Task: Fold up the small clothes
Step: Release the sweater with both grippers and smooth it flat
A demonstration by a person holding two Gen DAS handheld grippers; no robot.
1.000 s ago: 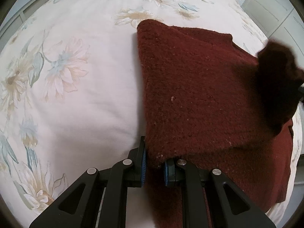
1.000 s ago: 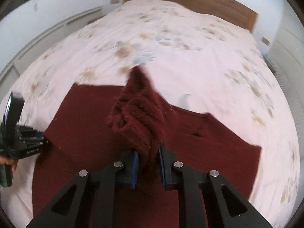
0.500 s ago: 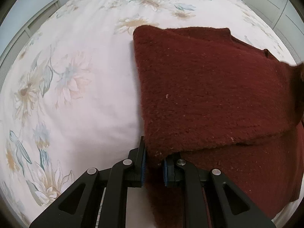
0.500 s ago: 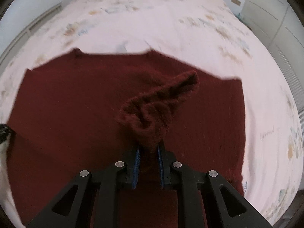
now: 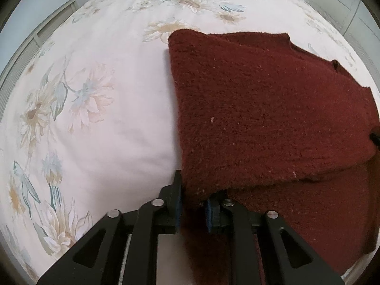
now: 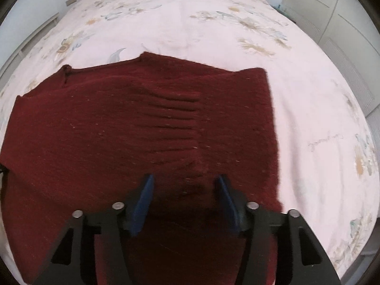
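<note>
The dark red fuzzy knitted sweater [image 6: 147,128] is lying spread on the pale floral-print bedspread [image 6: 190,23], its long axis running nine to three o'clock. The right gripper [image 6: 184,190] is hovering with blue pads apart, fabric directly at twelve o'clock. The left gripper [image 5: 193,201] is pinching the folded layer's near corner (nearer arm for the coming fold). No readable writing is showing.

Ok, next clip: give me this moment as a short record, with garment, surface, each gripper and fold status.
garment: dark red knit sweater, lying on the bed
surface: floral bedspread
left gripper: shut on the sweater's edge
right gripper: open, above the sweater, holding nothing
fold status: one layer folded over the sweater body, upper edge visible in the left wrist view
</note>
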